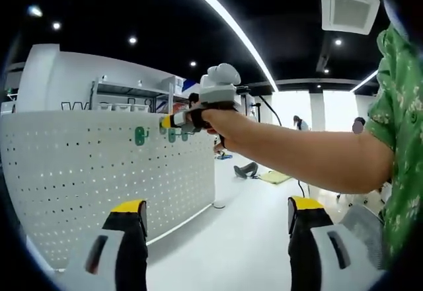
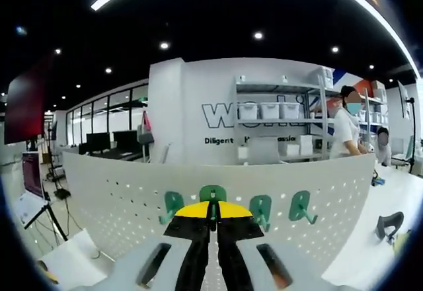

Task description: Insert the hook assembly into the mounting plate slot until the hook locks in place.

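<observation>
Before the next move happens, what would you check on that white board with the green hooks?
1. Right tongs shut on the green hook: ok.
2. Hook held up against the pegboard: ok.
3. Hook locked into its slot: cannot tell, the tongs cover the joint.
4. Left tongs open, holding nothing, back from the board: ok.
5. Neighbouring hooks in view on the board: ok.

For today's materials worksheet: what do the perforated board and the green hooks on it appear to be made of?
The perforated board looks like painted sheet metal, possibly plastic: thin, flat, matte white, with evenly punched holes. The green hooks look like moulded plastic: uniform colour, rounded edges, slight sheen. The right gripper is closed on one hook; its yellow tips hide that hook's lower part.
</observation>
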{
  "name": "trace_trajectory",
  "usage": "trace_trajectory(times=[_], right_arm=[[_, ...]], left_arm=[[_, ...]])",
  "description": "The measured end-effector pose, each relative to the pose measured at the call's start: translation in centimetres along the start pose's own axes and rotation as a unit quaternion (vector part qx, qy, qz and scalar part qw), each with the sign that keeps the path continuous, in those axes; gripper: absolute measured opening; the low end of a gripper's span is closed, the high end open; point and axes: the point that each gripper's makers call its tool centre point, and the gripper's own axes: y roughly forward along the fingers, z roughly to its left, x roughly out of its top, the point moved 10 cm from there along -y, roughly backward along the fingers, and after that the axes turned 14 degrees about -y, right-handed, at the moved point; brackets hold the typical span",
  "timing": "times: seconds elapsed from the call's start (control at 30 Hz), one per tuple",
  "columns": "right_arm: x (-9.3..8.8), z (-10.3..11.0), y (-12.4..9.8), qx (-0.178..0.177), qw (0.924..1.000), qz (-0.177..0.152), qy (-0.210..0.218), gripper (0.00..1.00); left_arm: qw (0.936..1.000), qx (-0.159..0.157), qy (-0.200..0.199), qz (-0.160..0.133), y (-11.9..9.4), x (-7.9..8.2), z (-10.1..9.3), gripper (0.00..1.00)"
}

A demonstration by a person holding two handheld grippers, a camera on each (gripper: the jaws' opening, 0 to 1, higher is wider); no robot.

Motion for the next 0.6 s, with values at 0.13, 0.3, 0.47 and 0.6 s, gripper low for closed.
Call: trace_trajectory(times=[0.13,0.3,0.47,0.6], right_arm=[[-0.2,0.2,0.4,0.0,1.0,0.002,0.002,0.01],[-0.4,0.2,0.8,-0.001,1.0,0.003,0.003,0.01],[-0.4,0.1,1.3,0.0,1.0,0.006,0.005,0.01],[-0.5,0.1,1.5,0.003,0.9999,0.007,0.008,0.01]], left_arm=[[1.0,0.001,-0.001,-0.001,-0.1,0.0,0.2,0.89],[1.0,0.001,-0.003,0.0,-0.2,-0.1,0.4,0.89],[1.0,0.001,-0.004,0.002,-0.2,-0.1,0.5,0.89],[1.0,0.002,-0.003,0.003,-0.2,-0.1,0.7,0.88]])
